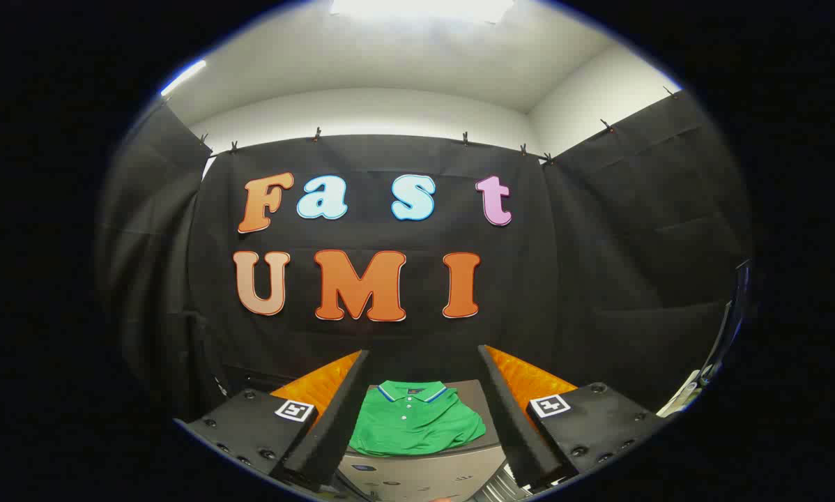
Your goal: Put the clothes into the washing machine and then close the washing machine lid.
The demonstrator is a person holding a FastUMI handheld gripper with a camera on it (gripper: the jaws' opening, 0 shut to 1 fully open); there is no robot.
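two fingers of the gripper stand wide apart, holding nothing. between them lies a folded green shirt, striped collar facing the wall, on the grey washer top. the washer's front panel bears small marks too blurred to read.

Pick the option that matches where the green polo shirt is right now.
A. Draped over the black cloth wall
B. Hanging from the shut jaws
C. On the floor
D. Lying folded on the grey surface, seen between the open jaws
D: the green polo shirt lies folded on the grey surface, framed by the gripper with its jaws spread apart and touching nothing.
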